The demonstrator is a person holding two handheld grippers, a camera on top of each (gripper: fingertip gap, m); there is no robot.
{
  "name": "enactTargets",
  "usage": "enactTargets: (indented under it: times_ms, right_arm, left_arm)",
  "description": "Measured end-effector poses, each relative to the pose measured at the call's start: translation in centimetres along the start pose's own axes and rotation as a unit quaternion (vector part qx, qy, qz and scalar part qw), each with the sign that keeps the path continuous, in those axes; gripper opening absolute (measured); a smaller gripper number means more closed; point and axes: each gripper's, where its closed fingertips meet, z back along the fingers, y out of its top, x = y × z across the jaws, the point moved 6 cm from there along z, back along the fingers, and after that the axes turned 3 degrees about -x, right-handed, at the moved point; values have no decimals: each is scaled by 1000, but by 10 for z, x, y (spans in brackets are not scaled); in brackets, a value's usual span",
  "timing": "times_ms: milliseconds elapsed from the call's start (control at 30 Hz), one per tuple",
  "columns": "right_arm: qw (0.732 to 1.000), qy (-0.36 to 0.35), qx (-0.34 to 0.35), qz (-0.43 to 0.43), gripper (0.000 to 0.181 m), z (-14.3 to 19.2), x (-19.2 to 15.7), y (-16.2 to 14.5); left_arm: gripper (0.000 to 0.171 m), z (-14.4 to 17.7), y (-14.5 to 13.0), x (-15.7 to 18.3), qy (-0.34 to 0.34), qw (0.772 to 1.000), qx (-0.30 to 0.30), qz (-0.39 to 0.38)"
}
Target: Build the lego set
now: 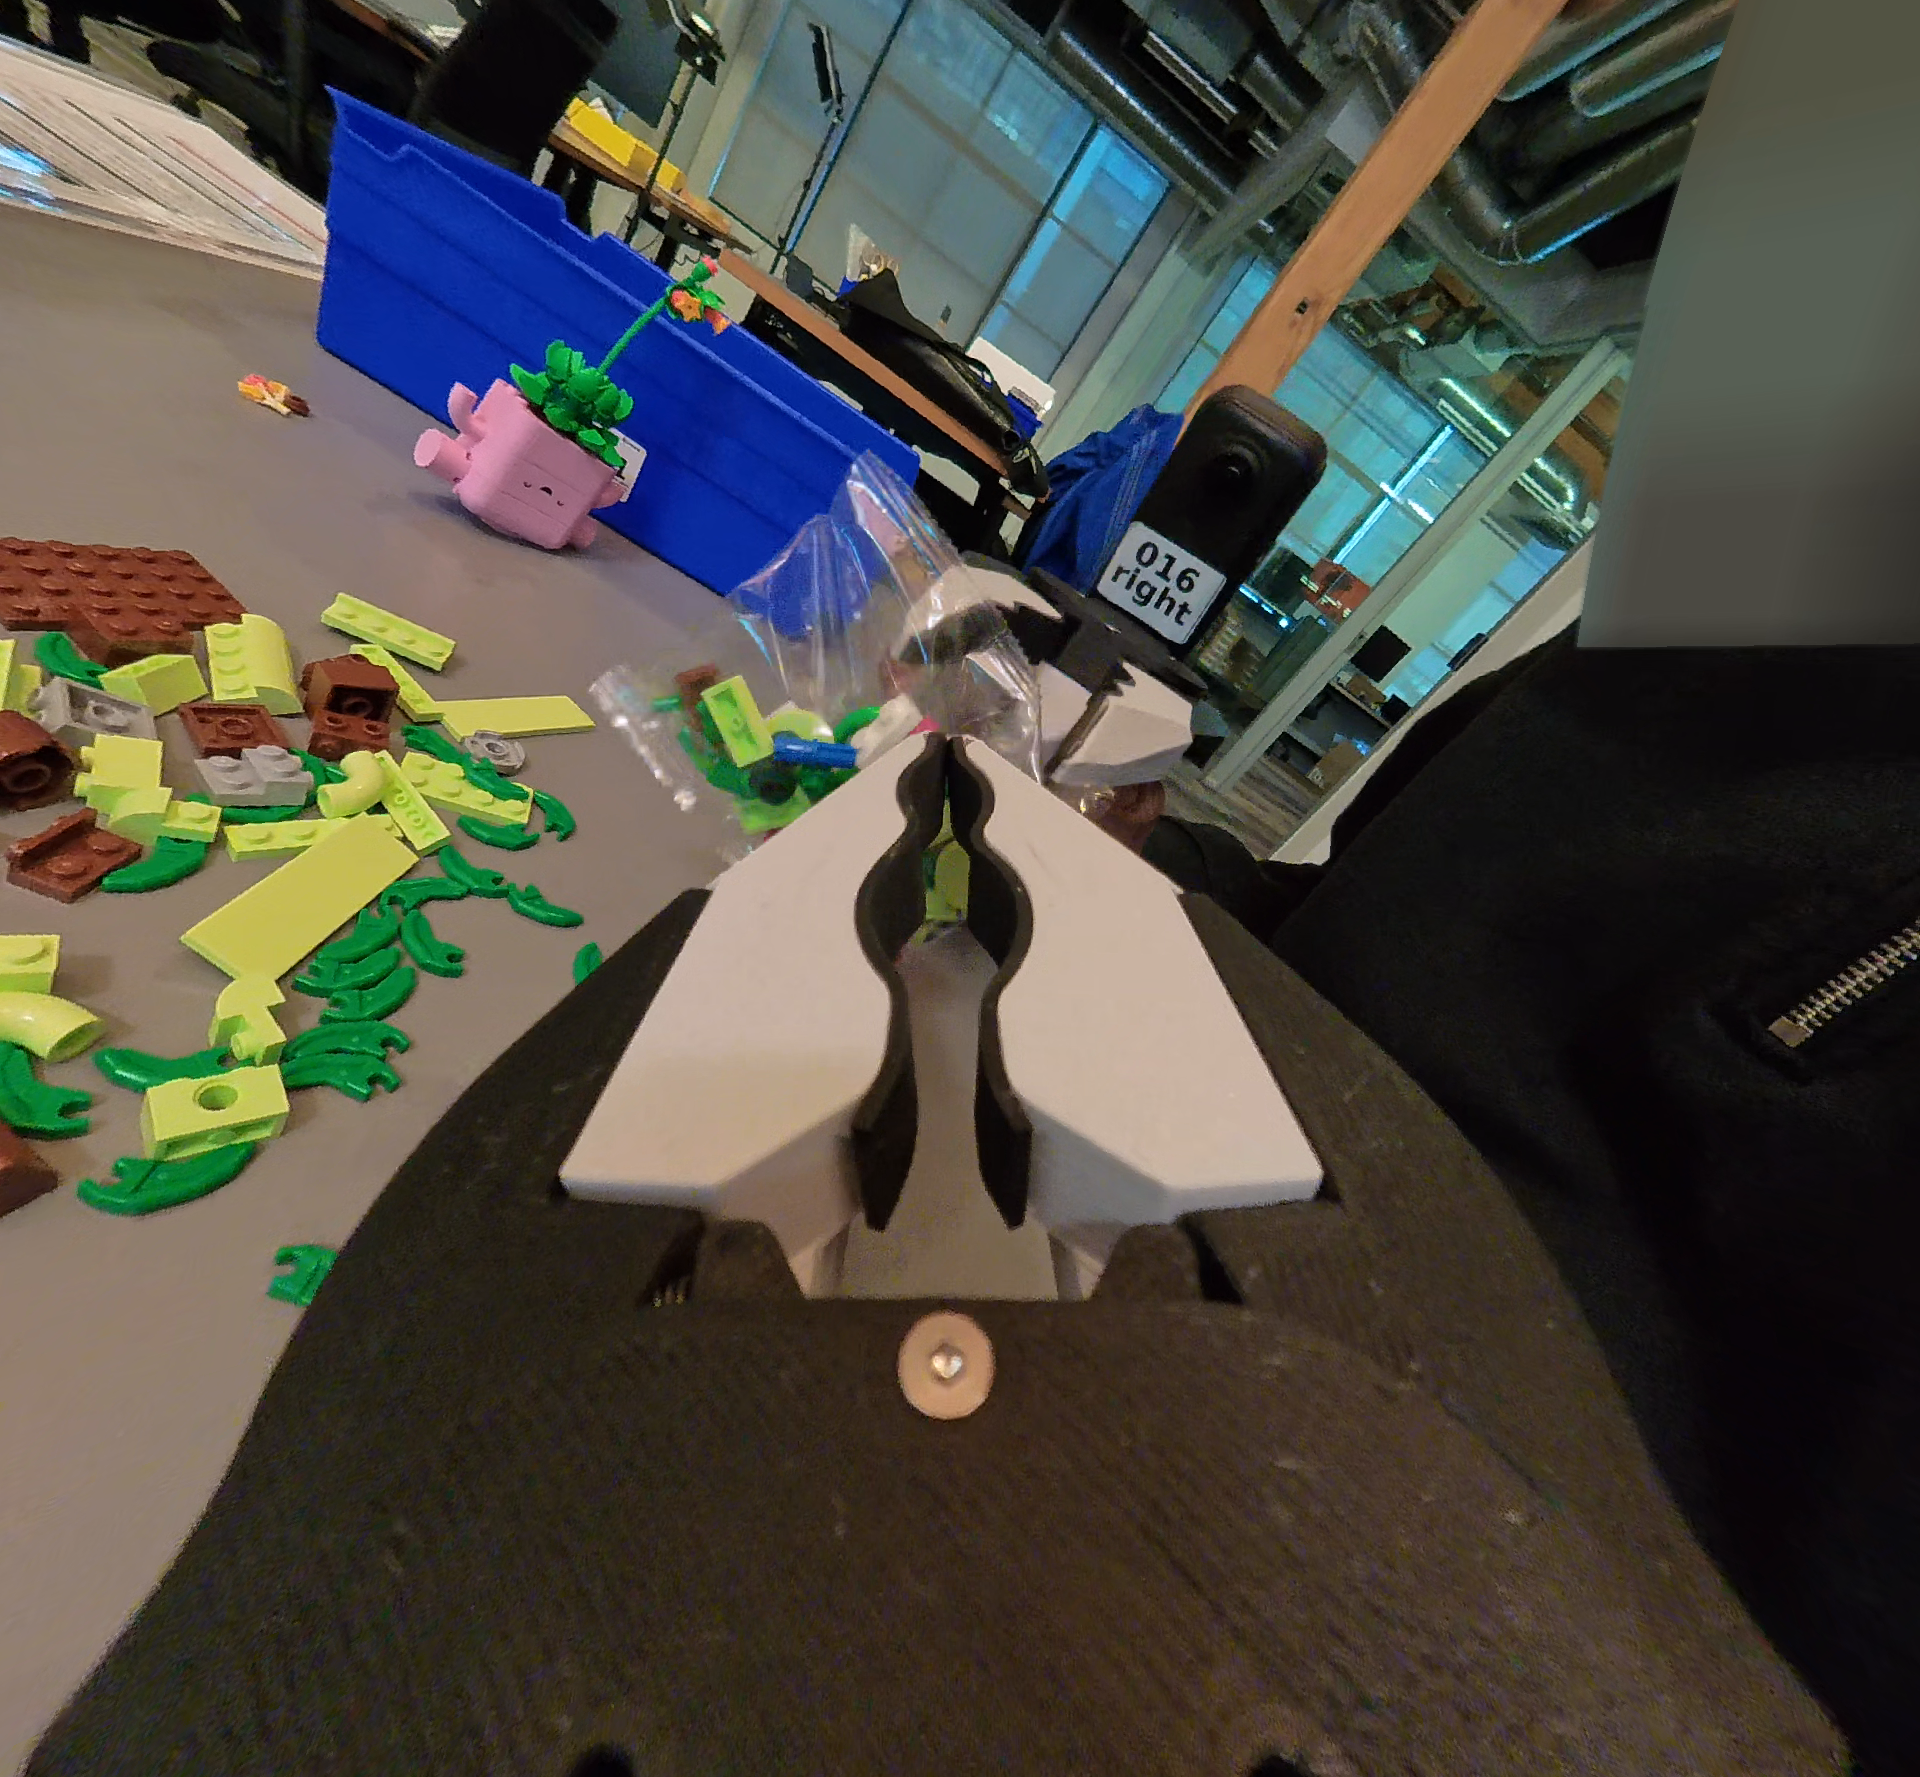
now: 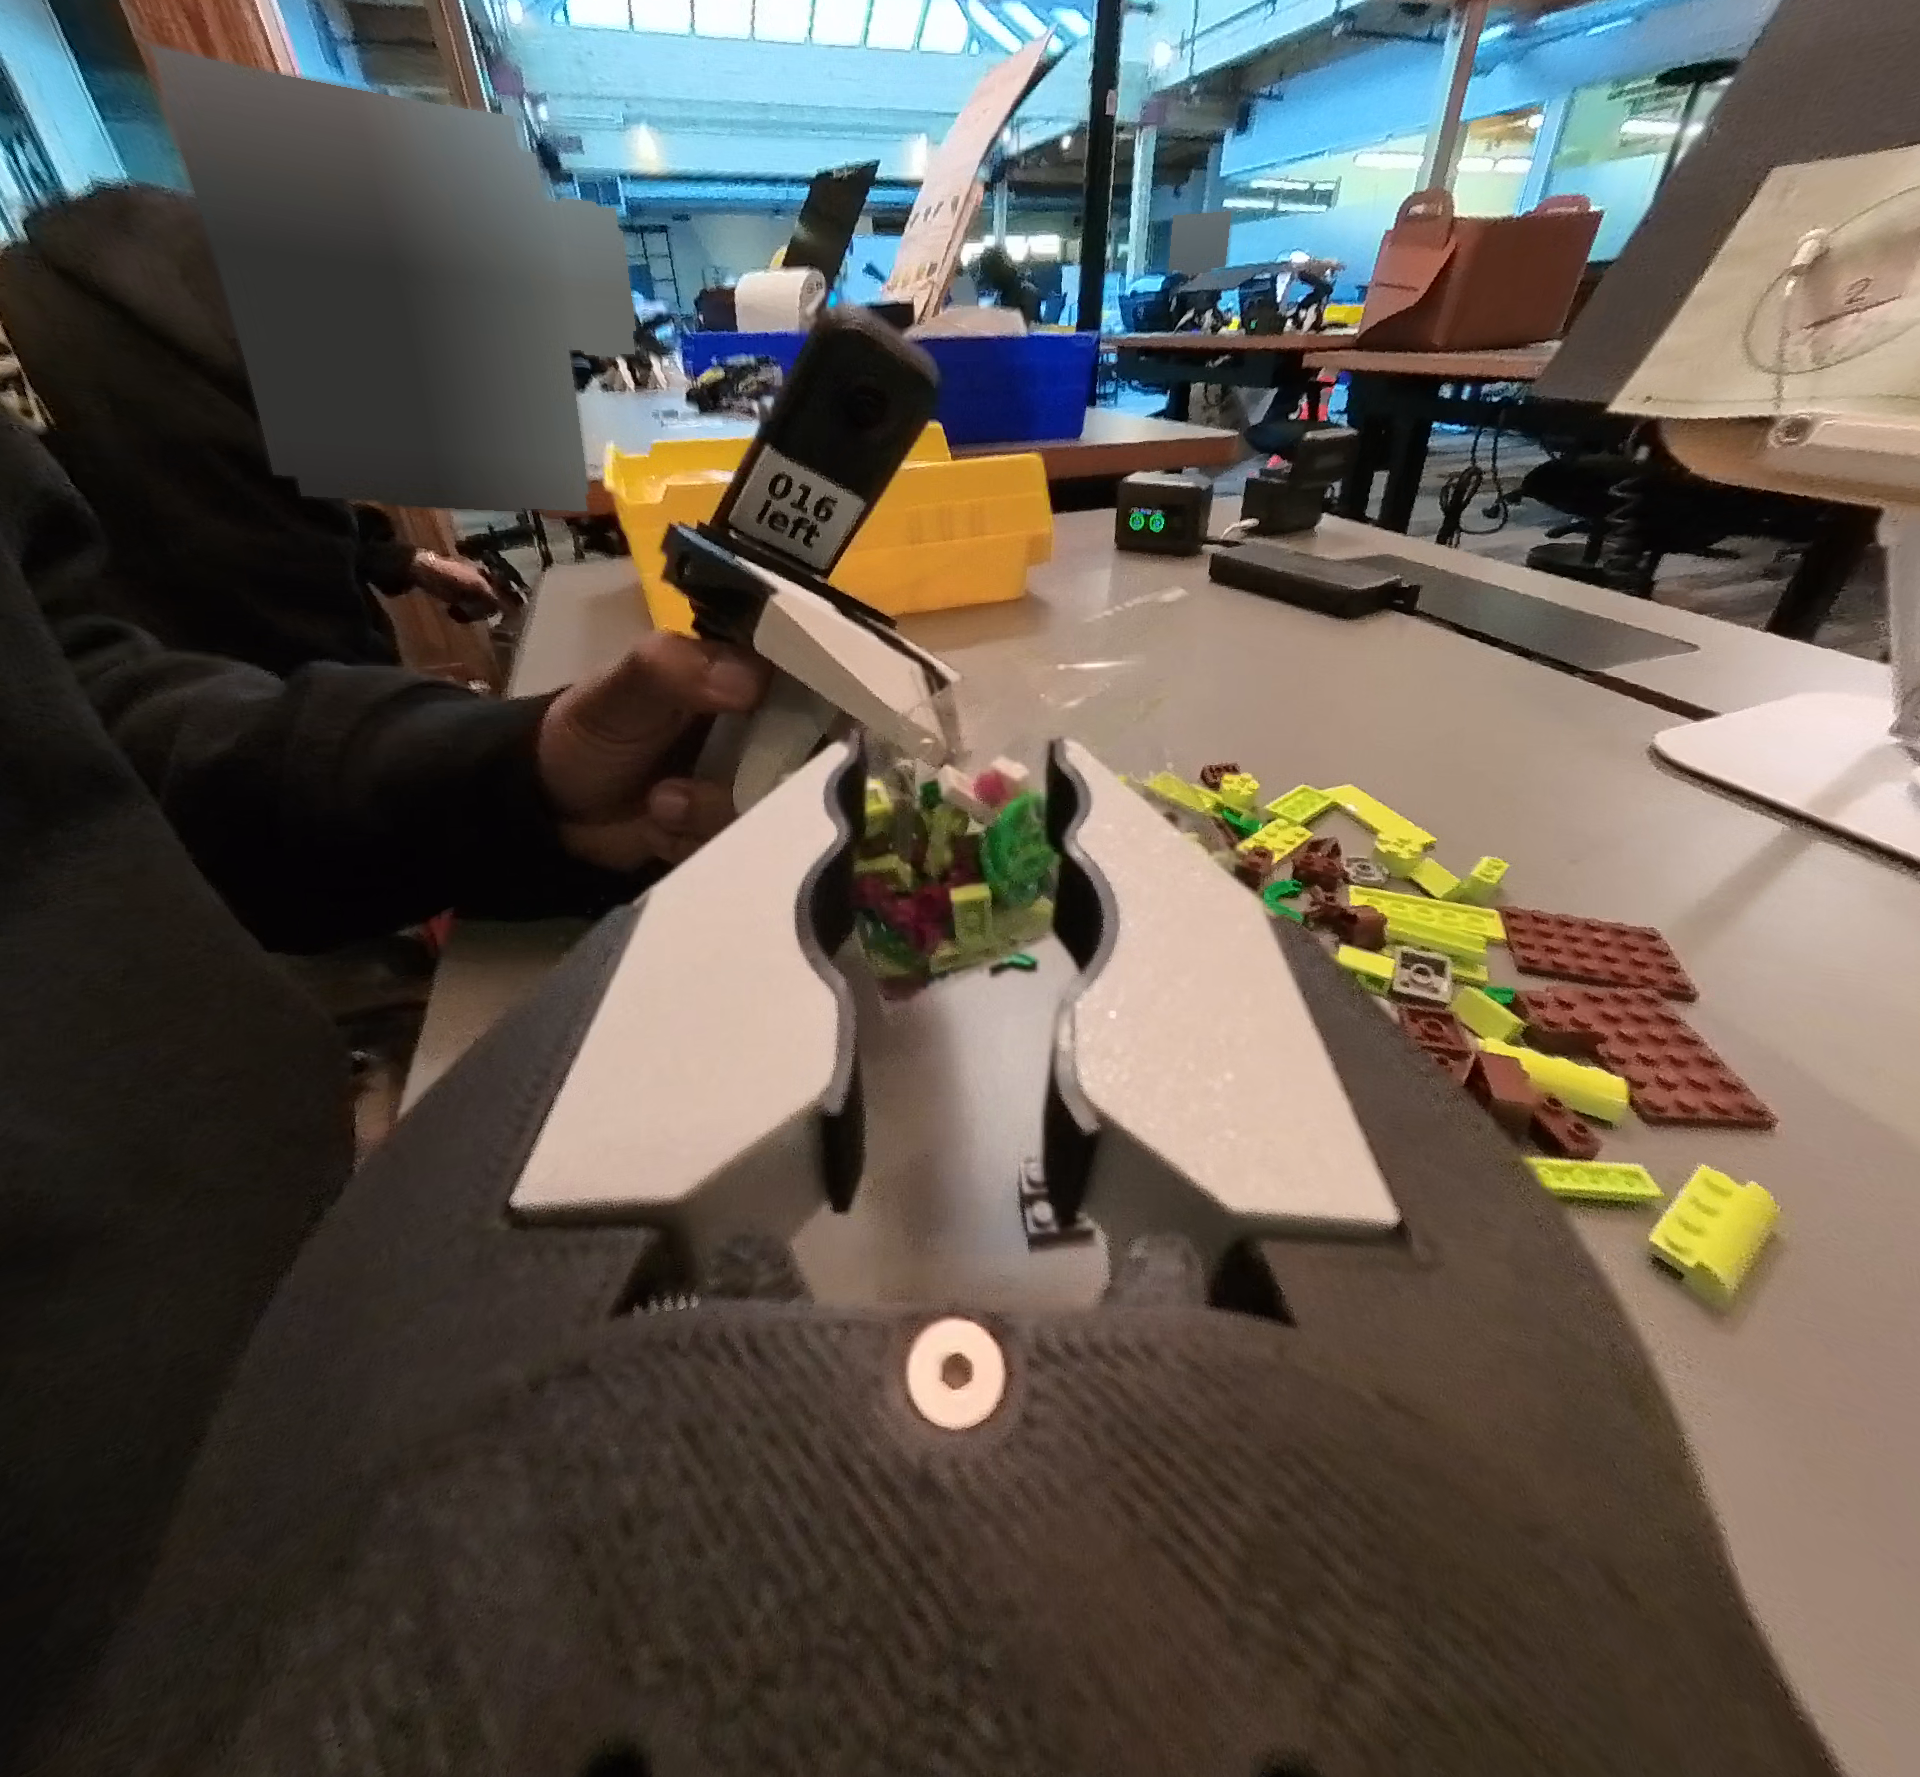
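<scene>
My left gripper point(image 1: 948, 745) is shut on the top of a clear plastic bag point(image 1: 831, 574) of small lego pieces and holds it up over the grey table. In the right wrist view the left gripper point(image 2: 940, 730) pinches the bag point(image 2: 956, 896), which hangs between the spread fingers of my right gripper point(image 2: 956, 766). The right gripper is open, with its pads on either side of the bag. Loose lime, green and brown pieces point(image 1: 312, 844) lie on the table beside it, and also show in the right wrist view point(image 2: 1455, 927). A built pink pot with a green plant point(image 1: 530, 470) stands farther back.
Brown plates point(image 2: 1621, 989) lie beside the loose pieces. A blue bin point(image 1: 499, 293) stands behind the pink pot. A yellow bin point(image 2: 935, 522), black devices point(image 2: 1309, 574) and a white stand base point(image 2: 1787, 771) sit on the table. A person's hand point(image 2: 623, 751) holds the left gripper. My left and right fingertips are right by each other.
</scene>
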Motion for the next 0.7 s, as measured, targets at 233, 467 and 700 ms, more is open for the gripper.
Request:
enactTargets:
  times_ms: [233,467,700]
  right_arm:
    - [999,3,-19,28,18,-2,-5,-2]
    - [999,2,-22,36,3,1,-4,-2]
    - [999,6,-25,36,0,0,-5,-2]
  left_arm:
    - [0,-2,-1,4,-3,1000,-10,-17]
    - [0,4,2,3,-10,1000,2,-8]
    - [0,5,3,4,-8,1000,4,-28]
